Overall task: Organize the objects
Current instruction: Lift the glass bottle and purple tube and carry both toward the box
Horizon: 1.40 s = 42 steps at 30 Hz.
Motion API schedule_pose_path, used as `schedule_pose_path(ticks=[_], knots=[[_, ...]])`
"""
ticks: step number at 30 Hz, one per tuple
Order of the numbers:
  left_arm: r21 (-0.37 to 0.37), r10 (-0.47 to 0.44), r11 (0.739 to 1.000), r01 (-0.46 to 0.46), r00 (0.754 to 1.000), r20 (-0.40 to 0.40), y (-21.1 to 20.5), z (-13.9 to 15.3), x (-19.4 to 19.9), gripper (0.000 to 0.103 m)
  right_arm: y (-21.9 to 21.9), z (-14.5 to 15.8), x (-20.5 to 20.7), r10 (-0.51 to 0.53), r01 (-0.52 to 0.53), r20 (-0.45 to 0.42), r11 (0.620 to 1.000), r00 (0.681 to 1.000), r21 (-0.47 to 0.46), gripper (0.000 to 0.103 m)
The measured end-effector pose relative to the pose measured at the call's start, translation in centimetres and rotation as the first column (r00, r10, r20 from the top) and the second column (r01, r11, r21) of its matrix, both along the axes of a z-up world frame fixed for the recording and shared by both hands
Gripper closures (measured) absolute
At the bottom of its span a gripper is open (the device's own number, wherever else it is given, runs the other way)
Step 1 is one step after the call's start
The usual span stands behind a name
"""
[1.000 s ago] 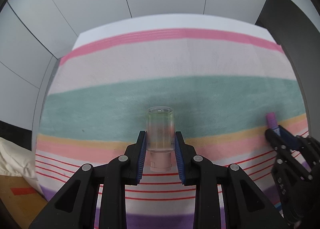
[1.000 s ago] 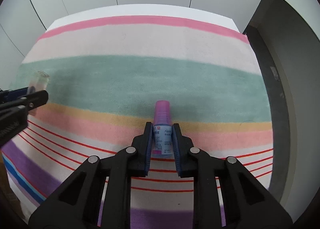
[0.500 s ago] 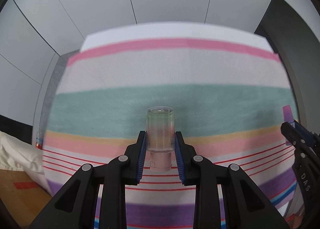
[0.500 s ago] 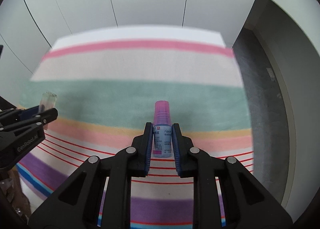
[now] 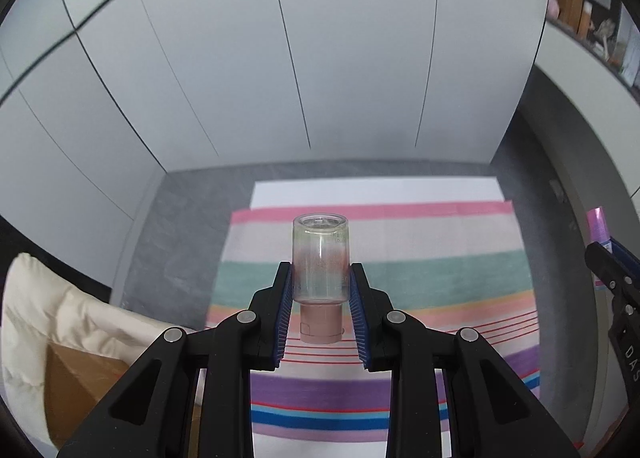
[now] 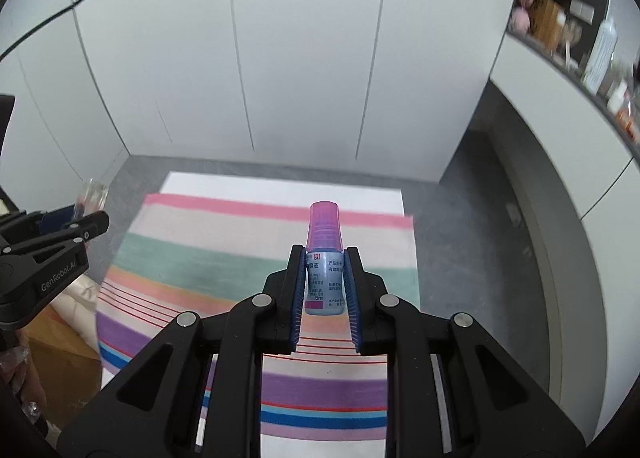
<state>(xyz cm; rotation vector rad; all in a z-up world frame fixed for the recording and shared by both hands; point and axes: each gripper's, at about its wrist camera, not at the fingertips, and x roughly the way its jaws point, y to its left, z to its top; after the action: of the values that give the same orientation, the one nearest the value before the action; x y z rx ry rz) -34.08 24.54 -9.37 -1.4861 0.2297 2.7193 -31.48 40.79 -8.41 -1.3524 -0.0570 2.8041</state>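
Hovering high over the striped desk (image 5: 440,234), left tongs (image 5: 320,298) pinching an upright vial (image 5: 320,258), right tongs (image 6: 325,286) pinching an upright dropper bottle (image 6: 324,254), side by side.

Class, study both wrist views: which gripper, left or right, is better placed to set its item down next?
Neither clearly. The left gripper holds a clear vial, the right gripper a purple-capped bottle; both hang above the striped cloth.

My left gripper (image 5: 320,298) is clamped on something at frame centre; my right gripper (image 6: 324,282) is likewise clamped, both raised.
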Motion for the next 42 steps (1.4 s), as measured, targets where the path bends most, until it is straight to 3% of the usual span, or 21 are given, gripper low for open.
schedule_pose_path(ticks=[8,26,36,42], knots=[[-0.004,-0.016,1.0,0.016,1.0,-0.011,-1.4,2.6,4.5,0.075,-2.7,2.6,4.7,0.041,-0.041,-0.023,0.999,0.999,0.007,0.083],[0.043,-0.008,0.999,0.006,0.998,0.056,-6.9,-1.4,15.6,0.075,-4.4,-2.2,15.4,0.033,-0.032,0.095,0.999,0.995,-0.005,0.083],[0.08,0.032,0.996,-0.038,0.996,0.078,-10.1,-2.9,16.8,0.075,-6.7,-3.0,16.2,0.053,-0.055,0.121,0.998,0.991,0.01,0.083],[0.073,0.123,0.989,-0.128,0.99,0.067,-15.4,-3.3,17.1,0.075,-10.8,-3.2,15.5,0.113,-0.116,0.125,0.993,0.986,0.017,0.083]])
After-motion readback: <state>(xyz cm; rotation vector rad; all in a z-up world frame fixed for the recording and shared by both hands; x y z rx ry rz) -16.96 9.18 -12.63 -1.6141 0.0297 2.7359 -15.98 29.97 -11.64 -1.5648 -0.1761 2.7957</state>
